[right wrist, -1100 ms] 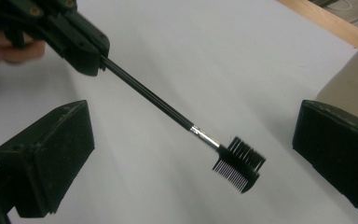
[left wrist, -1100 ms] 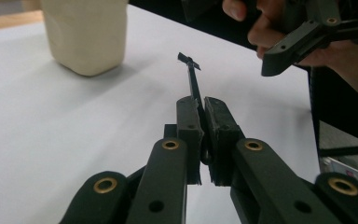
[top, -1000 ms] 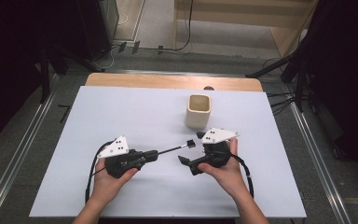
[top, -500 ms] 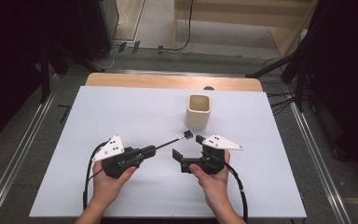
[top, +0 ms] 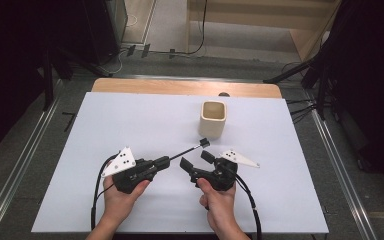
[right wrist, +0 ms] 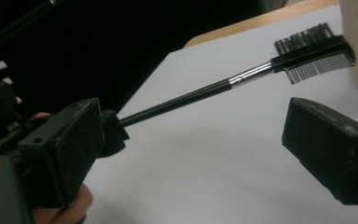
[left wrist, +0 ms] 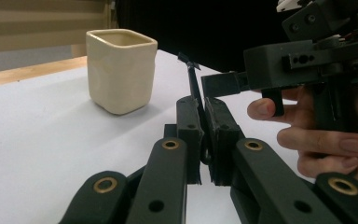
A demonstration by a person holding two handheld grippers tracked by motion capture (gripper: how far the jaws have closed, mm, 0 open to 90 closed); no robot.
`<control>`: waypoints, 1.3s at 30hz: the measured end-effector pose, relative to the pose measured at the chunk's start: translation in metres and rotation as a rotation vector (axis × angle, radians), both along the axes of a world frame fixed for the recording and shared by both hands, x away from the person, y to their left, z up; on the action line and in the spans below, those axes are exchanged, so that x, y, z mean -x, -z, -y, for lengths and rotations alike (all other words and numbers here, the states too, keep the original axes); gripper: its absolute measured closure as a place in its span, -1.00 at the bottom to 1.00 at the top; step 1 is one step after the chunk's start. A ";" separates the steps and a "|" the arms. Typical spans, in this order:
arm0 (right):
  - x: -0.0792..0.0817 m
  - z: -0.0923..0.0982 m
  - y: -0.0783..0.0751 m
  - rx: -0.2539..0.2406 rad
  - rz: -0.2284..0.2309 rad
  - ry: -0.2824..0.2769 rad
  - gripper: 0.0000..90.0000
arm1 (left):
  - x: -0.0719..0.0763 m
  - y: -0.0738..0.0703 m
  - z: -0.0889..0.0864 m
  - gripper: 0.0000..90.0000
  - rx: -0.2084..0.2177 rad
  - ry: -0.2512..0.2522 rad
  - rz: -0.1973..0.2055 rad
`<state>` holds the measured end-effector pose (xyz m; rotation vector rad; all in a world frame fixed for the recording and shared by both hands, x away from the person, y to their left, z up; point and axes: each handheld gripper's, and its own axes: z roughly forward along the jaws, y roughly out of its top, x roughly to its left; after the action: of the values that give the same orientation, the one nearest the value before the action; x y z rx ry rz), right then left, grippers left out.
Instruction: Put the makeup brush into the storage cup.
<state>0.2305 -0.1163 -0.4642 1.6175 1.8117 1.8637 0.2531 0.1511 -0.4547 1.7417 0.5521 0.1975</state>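
I see my left gripper (top: 164, 161) pressed together on the handle of the thin black brush with a comb head (top: 187, 151), which slants toward the counter's (top: 130, 115) far edge, head just beside the cream square ceramic cup (top: 213, 119). My right gripper (top: 196, 159), spread wide though just closing slightly, sits beside the brush's shaft without touching.

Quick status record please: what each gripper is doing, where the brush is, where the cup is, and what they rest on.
left gripper: shut on the brush handle, held low over the table
brush: thin black handle, comb-and-bristle head pointing toward the cup, off the table
right gripper: open, jaws standing either side of the brush handle, pads not on it; its jaws have just been closing a little
cup: cream, square-mouthed, upright, beyond the brush head
table: white top, wooden far edge
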 end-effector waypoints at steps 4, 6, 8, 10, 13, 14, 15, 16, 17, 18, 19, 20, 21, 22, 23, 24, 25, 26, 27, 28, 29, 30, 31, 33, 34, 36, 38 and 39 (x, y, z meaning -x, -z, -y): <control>-0.001 0.000 0.002 -0.055 -0.026 0.002 -0.73 | 0.001 0.001 0.003 0.92 0.006 0.008 0.002; -0.002 0.001 0.005 -0.106 -0.052 0.001 -0.59 | 0.003 0.002 0.005 0.92 -0.001 0.015 0.006; -0.002 0.001 0.006 -0.142 -0.055 -0.003 -0.44 | 0.003 0.003 0.006 0.92 -0.003 0.018 0.008; -0.003 0.002 0.009 -0.176 -0.058 -0.010 -0.34 | 0.004 0.003 0.006 0.92 -0.004 0.020 0.010; -0.004 0.003 0.011 -0.207 -0.070 -0.005 -0.20 | 0.005 0.003 0.008 0.92 -0.007 0.027 0.014; -0.005 0.005 0.014 -0.240 -0.076 -0.016 -0.03 | 0.005 0.004 0.009 0.92 -0.012 0.032 0.015; -0.006 0.006 0.015 -0.241 -0.074 -0.019 0.03 | 0.005 0.004 0.009 0.92 -0.010 0.032 0.016; -0.006 0.006 0.015 -0.241 -0.074 -0.019 0.03 | 0.005 0.004 0.009 0.92 -0.010 0.032 0.016; -0.006 0.007 0.017 -0.250 -0.073 -0.027 0.14 | 0.005 0.004 0.009 0.92 -0.007 0.031 0.016; -0.006 0.007 0.017 -0.250 -0.073 -0.027 0.14 | 0.005 0.004 0.009 0.92 -0.007 0.031 0.016; -0.007 0.007 0.018 -0.259 -0.077 -0.022 0.20 | 0.005 0.004 0.009 0.92 -0.008 0.032 0.017; -0.007 0.007 0.018 -0.259 -0.077 -0.022 0.20 | 0.005 0.004 0.009 0.92 -0.008 0.032 0.017; -0.008 0.009 0.020 -0.276 -0.086 -0.028 0.29 | 0.005 0.004 0.010 0.92 -0.011 0.035 0.019; -0.008 0.009 0.020 -0.276 -0.086 -0.028 0.29 | 0.005 0.004 0.010 0.92 -0.011 0.035 0.019; -0.009 0.009 0.021 -0.288 -0.093 -0.035 0.42 | 0.007 0.004 0.010 0.93 -0.019 0.033 0.035; -0.009 0.010 0.022 -0.296 -0.091 -0.039 0.45 | 0.007 0.004 0.011 0.92 -0.022 0.034 0.033; -0.009 0.010 0.022 -0.296 -0.091 -0.039 0.45 | 0.007 0.004 0.011 0.92 -0.022 0.034 0.033; -0.009 0.012 0.023 -0.317 -0.079 -0.046 0.54 | 0.007 0.005 0.012 0.92 -0.027 0.040 0.030; -0.009 0.012 0.023 -0.317 -0.079 -0.046 0.54 | 0.007 0.005 0.012 0.92 -0.027 0.040 0.030; -0.010 0.013 0.023 -0.345 -0.078 -0.064 0.62 | 0.007 0.006 0.012 0.92 -0.030 0.044 0.027; -0.010 0.015 0.023 -0.355 -0.076 -0.074 0.67 | 0.004 0.009 0.013 0.92 -0.026 0.063 -0.002; -0.011 0.016 0.023 -0.383 -0.073 -0.090 0.77 | 0.002 0.011 0.014 0.91 -0.040 0.060 -0.022; -0.011 0.017 0.023 -0.407 -0.057 -0.115 0.92 | 0.002 0.013 0.014 0.73 -0.053 0.016 -0.007; -0.008 0.018 0.018 -0.337 -0.016 -0.094 0.94 | 0.003 0.015 0.015 -0.17 -0.061 -0.047 -0.022; -0.008 0.018 0.016 -0.318 0.012 -0.104 0.94 | 0.004 0.015 0.014 -0.40 -0.066 -0.068 -0.015; -0.006 0.018 0.013 -0.276 0.044 -0.098 0.94 | 0.006 0.013 0.010 -0.55 -0.055 -0.080 -0.003; -0.005 0.019 0.009 -0.236 0.065 -0.082 0.94 | 0.006 0.012 0.008 -0.70 -0.052 -0.083 -0.007; -0.005 0.019 0.009 -0.236 0.065 -0.082 0.94 | 0.005 0.011 0.006 -0.70 -0.048 -0.085 -0.010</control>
<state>0.2356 -0.1350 -0.4730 1.5489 1.7114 2.2126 0.2479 0.1453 -0.4661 1.7682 0.6342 0.2637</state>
